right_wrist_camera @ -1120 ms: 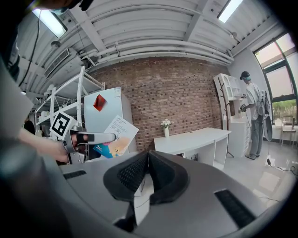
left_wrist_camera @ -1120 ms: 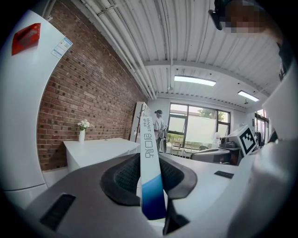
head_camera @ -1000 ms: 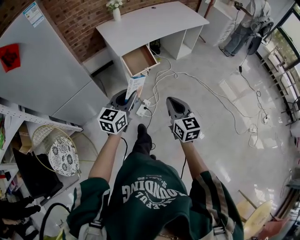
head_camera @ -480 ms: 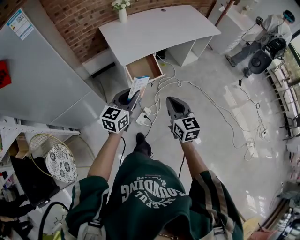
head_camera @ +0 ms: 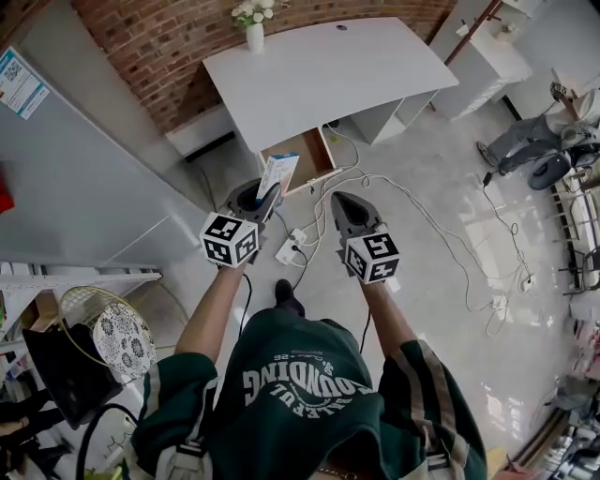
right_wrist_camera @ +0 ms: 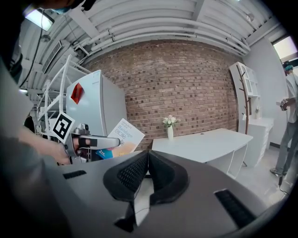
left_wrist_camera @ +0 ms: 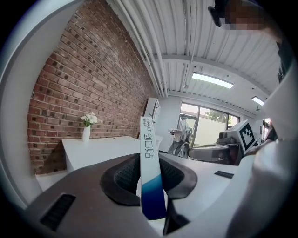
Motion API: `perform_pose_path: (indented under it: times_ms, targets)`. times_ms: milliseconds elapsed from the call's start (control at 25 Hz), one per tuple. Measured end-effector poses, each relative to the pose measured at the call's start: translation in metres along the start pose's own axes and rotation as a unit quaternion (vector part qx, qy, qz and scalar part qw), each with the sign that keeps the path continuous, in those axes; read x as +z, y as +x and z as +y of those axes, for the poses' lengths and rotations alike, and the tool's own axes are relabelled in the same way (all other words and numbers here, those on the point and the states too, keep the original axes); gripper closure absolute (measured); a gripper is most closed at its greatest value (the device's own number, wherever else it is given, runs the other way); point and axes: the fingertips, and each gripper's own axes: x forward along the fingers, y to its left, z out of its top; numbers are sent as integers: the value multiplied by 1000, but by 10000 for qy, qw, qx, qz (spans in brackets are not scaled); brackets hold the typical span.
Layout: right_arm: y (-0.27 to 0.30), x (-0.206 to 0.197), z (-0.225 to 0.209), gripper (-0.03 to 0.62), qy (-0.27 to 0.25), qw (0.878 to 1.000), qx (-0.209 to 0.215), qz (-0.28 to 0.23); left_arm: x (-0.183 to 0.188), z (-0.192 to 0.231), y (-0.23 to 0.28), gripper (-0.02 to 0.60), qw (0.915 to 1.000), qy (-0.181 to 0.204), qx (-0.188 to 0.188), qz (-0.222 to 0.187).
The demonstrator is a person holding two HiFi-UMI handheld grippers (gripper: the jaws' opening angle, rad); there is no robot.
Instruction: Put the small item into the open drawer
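Note:
My left gripper (head_camera: 260, 195) is shut on a small flat white and blue box (head_camera: 276, 173), which stands up out of the jaws. In the left gripper view the box (left_wrist_camera: 150, 162) shows edge-on between the black pads. My right gripper (head_camera: 339, 204) is shut with nothing in it, its pads touching in the right gripper view (right_wrist_camera: 147, 169). The open wooden drawer (head_camera: 300, 156) sticks out from under the white desk (head_camera: 328, 70), just ahead of the box. Both grippers hang above the floor, short of the drawer.
A vase of white flowers (head_camera: 254, 26) stands on the desk's far edge by the brick wall. White cables and a power strip (head_camera: 291, 247) lie on the floor below the grippers. A grey cabinet (head_camera: 84, 178) is at left. A person (head_camera: 539, 150) is at far right.
The desk and drawer have drawn nearer in the head view as I walk toward them. Both grippers keep their pose, the box still held in the left one.

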Motion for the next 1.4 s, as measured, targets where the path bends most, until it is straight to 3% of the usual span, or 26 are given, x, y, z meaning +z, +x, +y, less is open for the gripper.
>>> perform_pose_path:
  times_ms: [600, 1160, 1400]
  targets:
    - [60, 0, -26, 569, 33, 9997, 180, 148, -6, 42, 42, 488, 9995, -265, 152, 45]
    - [144, 3, -86, 569, -262, 9917, 1186, 424, -26, 79, 106, 488, 9920, -672, 1066, -50]
    - [170, -3, -123, 569, -372, 9870, 1429, 638, -33, 79, 143, 489, 9910, -656, 1167, 42]
